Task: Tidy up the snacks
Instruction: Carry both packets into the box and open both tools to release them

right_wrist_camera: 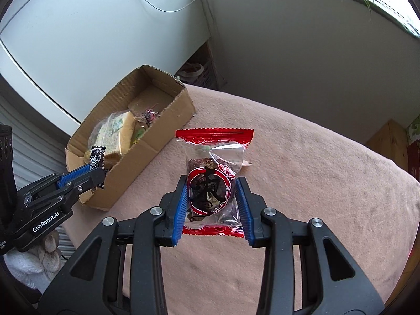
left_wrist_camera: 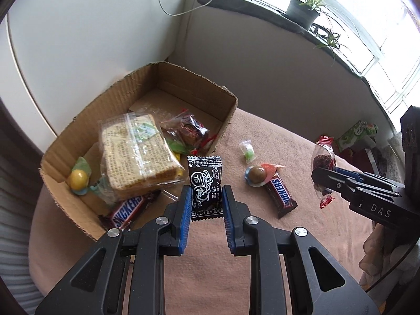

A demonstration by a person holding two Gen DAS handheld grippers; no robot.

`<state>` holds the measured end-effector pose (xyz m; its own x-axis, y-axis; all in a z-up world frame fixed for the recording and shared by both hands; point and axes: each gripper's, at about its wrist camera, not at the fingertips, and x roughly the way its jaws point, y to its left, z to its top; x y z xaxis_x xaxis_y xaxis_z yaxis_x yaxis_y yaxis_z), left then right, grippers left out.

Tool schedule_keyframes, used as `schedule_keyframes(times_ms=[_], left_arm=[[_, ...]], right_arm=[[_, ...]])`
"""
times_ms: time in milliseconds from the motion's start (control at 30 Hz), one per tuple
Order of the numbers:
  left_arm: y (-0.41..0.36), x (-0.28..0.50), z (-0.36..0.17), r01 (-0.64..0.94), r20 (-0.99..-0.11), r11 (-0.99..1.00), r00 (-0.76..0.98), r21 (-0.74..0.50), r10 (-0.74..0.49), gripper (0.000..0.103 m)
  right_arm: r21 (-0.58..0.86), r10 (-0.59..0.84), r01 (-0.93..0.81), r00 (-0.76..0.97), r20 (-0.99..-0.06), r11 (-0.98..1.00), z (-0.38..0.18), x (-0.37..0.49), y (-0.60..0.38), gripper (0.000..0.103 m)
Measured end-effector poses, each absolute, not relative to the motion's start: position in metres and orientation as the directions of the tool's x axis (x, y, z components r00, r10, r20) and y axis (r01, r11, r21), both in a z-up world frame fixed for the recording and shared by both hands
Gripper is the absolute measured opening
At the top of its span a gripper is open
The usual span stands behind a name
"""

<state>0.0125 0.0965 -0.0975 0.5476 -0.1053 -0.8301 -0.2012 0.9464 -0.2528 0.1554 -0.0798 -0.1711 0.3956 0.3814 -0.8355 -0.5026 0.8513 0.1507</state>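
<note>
Left wrist view, left gripper (left_wrist_camera: pixel 206 197): jaws clamped on a black plum candy packet (left_wrist_camera: pixel 205 185), held upright above the pink blanket (left_wrist_camera: pixel 262 249), just beside the cardboard box (left_wrist_camera: pixel 78 136).
Box contents: wrapped biscuit stack (left_wrist_camera: pixel 136 152), Snickers bar (left_wrist_camera: pixel 126 211), yellow ball candy (left_wrist_camera: pixel 78 179).
On the blanket: second Snickers bar (left_wrist_camera: pixel 281 193), brown ball candy (left_wrist_camera: pixel 257 174), small green candy (left_wrist_camera: pixel 248 152).
Right wrist view, right gripper (right_wrist_camera: pixel 212 199): jaws clamped on a clear red-edged packet (right_wrist_camera: pixel 214 181), probably dried fruit, held off the blanket, well apart from the box.

Home room, potted plants (left_wrist_camera: pixel 304 8) on windowsill (left_wrist_camera: pixel 262 5), pink blanket (left_wrist_camera: pixel 262 131) covering surface
</note>
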Motion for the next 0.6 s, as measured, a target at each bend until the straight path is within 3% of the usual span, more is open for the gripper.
schedule_keyframes(times_ms=[600], left_arm=[[0.149, 0.012, -0.102, -0.301, -0.836, 0.924, 0.548, -0.236, -0.035, 0.021]], right_arm=[[0.102, 0.427, -0.647, 0.369, -0.825, 0.756, -0.15, 0.172, 0.019, 0.037]])
